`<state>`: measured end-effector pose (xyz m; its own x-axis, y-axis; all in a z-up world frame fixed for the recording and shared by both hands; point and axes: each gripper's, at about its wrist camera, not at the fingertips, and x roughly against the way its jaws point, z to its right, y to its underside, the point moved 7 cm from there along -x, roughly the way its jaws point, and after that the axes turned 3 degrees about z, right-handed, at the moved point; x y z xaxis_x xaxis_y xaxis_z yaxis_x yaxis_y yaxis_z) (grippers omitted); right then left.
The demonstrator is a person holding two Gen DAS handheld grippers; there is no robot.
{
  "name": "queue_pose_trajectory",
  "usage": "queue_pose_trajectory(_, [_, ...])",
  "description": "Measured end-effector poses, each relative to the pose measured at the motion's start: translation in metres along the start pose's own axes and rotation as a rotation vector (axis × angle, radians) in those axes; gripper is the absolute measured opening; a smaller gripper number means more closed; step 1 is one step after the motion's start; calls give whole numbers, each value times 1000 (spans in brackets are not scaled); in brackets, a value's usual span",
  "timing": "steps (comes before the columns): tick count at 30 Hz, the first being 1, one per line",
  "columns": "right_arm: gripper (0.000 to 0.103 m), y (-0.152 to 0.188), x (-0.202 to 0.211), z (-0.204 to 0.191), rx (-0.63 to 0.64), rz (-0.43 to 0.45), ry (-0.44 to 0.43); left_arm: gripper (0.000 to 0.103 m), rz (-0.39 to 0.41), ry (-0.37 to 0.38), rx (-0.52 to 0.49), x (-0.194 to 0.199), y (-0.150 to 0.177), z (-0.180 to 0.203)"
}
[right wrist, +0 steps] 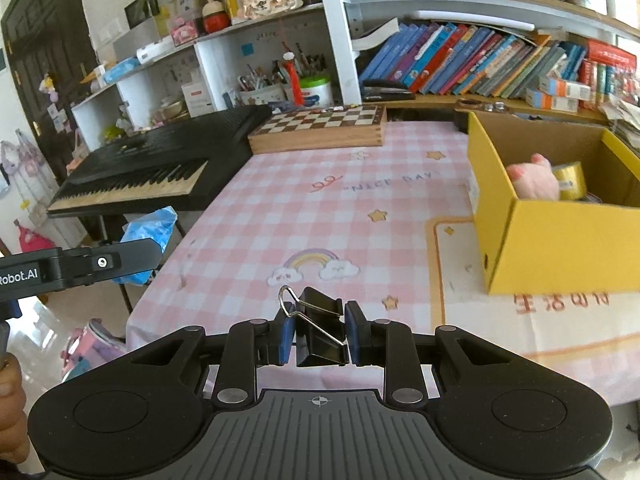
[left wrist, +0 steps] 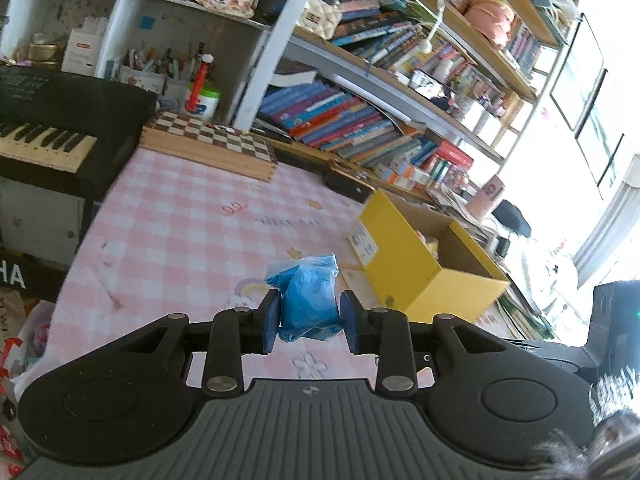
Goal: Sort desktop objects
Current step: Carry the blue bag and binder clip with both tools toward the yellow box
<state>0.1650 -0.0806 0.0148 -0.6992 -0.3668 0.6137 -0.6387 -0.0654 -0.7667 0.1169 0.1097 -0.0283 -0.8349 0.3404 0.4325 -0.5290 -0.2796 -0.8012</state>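
Observation:
My left gripper (left wrist: 309, 322) is shut on a crumpled blue plastic packet (left wrist: 308, 300) and holds it over the pink checked tablecloth (left wrist: 180, 216). In the right wrist view that same blue packet (right wrist: 150, 232) shows at the far left, off the table's left edge, at the tip of the left gripper's black finger. My right gripper (right wrist: 319, 334) is shut on a black binder clip (right wrist: 320, 332) with a silver wire handle, above the cloth's near edge. The open yellow cardboard box (right wrist: 560, 248) stands to the right; a pink plush toy (right wrist: 534, 180) and a yellow tape roll (right wrist: 570, 180) lie inside.
A wooden chessboard box (right wrist: 320, 128) lies at the table's far side. A black keyboard (right wrist: 140, 176) stands beyond the left edge. Crowded bookshelves (right wrist: 500, 64) and a pen cup shelf run along the back. A person's hand (right wrist: 10, 400) shows at lower left.

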Motion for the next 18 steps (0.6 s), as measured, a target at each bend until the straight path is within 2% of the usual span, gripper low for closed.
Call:
queue_pose_trajectory(8, [26,28,30,18,-75,-2,94,30,-70,100,-28,-3,24,28])
queue_pose_trajectory(18, [26,55,66,56,-196,5,236,30,-171,250,-100,-29,43,74])
